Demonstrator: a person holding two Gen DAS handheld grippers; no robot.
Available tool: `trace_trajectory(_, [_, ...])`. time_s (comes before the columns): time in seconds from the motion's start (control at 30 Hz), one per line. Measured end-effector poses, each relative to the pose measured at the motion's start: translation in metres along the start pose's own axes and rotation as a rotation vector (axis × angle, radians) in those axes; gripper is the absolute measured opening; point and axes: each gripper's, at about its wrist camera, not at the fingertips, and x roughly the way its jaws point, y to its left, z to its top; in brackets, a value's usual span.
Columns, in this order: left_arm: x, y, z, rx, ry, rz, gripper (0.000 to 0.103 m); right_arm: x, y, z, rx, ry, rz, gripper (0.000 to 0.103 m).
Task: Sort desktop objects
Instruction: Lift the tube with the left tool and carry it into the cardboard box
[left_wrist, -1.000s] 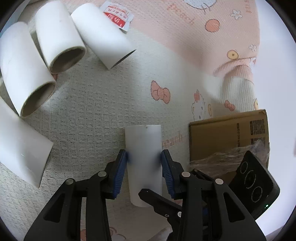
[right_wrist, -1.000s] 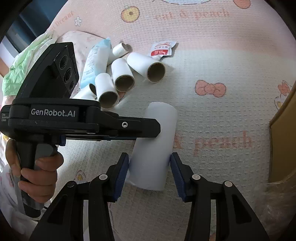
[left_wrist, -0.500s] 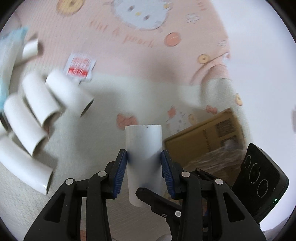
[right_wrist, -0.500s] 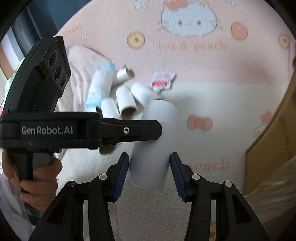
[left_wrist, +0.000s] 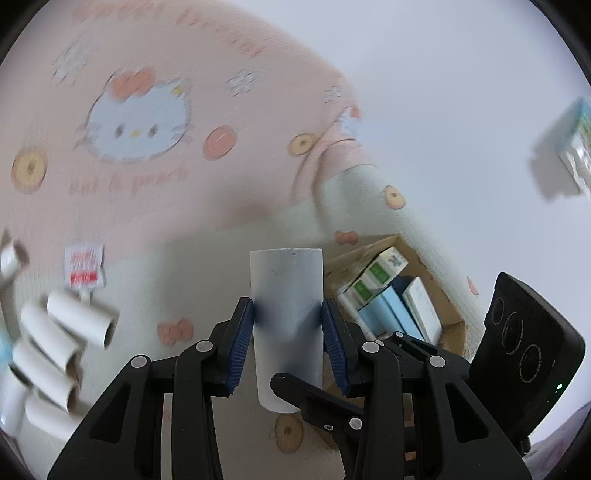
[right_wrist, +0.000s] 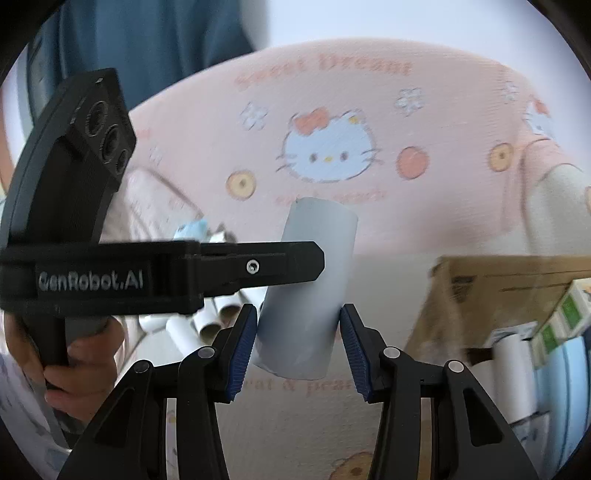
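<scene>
A white cardboard tube (left_wrist: 286, 280) hangs in the air above the pink cartoon-print blanket (left_wrist: 147, 206), gripped from two sides. My left gripper (left_wrist: 287, 314) is shut on it, blue pads pressed to both walls. My right gripper (right_wrist: 298, 317) is also shut on the same tube (right_wrist: 314, 254), nearer its lower end. In the right wrist view the left gripper's black finger (right_wrist: 258, 266) crosses the tube from the left, with a hand (right_wrist: 81, 354) on its handle. The right gripper's finger (left_wrist: 314, 398) shows low in the left wrist view.
Several more white tubes (left_wrist: 62, 332) lie on the blanket at the left, beside a red-and-white sachet (left_wrist: 84, 266). An open cardboard box (left_wrist: 443, 295) at the right holds green-white and blue cartons. A pale blue pack (right_wrist: 192, 229) lies behind the tubes (right_wrist: 210, 321).
Both grippers have risen together with the tube, lifting it off the blanket. The loose tubes have dropped away to the lower left, and the inside of the box has come into view.
</scene>
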Motion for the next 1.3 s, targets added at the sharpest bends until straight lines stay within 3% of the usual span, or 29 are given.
trace_trajectory(0.37, [0.011, -0.062, 0.038, 0.122, 0.024, -0.052, 0.042, -0.046, -0.032, 0.029, -0.019, -0.082, -0.115, 0.044])
trace_trajectory(0.73, [0.067, -0.129, 0.056, 0.253, 0.174, -0.085, 0.037, -0.066, -0.102, 0.036, 0.067, -0.058, -0.183, 0.044])
trace_trajectory(0.9, [0.103, -0.128, 0.055, 0.185, 0.273, -0.113, 0.037, -0.065, -0.131, 0.027, 0.111, 0.012, -0.233, 0.042])
trace_trajectory(1.17, [0.153, -0.111, 0.038, 0.034, 0.461, -0.117, 0.036, -0.043, -0.17, 0.002, 0.241, 0.208, -0.188, 0.042])
trace_trajectory(1.3, [0.167, -0.115, 0.028, 0.034, 0.507, -0.089, 0.036, -0.033, -0.184, -0.007, 0.295, 0.293, -0.152, 0.042])
